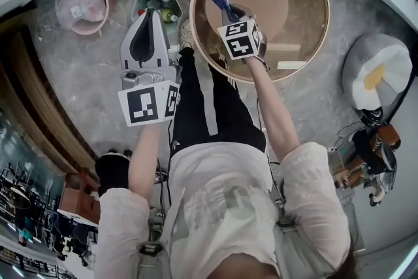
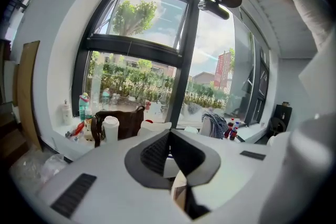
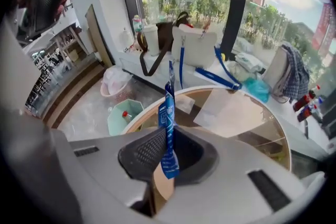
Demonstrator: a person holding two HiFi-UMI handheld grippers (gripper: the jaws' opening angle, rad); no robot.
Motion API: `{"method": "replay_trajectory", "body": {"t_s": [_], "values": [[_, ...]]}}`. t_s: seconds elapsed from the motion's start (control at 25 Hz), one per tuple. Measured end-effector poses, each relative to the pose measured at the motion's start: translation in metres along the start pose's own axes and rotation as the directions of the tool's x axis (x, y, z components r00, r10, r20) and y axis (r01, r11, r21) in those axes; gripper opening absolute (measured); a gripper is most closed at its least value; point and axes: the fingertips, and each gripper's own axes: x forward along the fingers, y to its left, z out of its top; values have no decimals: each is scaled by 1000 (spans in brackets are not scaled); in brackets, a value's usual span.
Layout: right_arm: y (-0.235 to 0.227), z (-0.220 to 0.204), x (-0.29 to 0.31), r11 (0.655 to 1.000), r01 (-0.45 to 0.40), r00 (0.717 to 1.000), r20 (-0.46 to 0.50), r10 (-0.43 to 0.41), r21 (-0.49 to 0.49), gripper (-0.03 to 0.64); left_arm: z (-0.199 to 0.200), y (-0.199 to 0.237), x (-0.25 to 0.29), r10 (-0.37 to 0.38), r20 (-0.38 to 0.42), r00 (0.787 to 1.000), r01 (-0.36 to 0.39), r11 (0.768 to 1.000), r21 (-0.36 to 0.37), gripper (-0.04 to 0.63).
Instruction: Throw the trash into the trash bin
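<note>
Right gripper (image 3: 168, 147): jaws clamped on thin blue plastic wrapper (image 3: 167, 107), over round wood-rimmed glass table (image 1: 300, 36).
Left gripper (image 2: 170, 138): jaws together, empty.
Mint-green octagonal trash bin (image 3: 116, 124): on the floor beside the table.

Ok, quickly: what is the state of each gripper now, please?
Left gripper: closed, nothing between its jaws.
Right gripper: closed on a blue wrapper.
</note>
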Motion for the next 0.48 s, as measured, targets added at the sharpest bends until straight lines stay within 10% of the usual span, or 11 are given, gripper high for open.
{"method": "replay_trajectory", "body": {"t_s": [0.48], "values": [[-23, 137, -230, 999, 20, 916, 399, -39, 50, 34, 127, -29, -35, -36, 160, 986, 31, 999, 32, 11]]}}
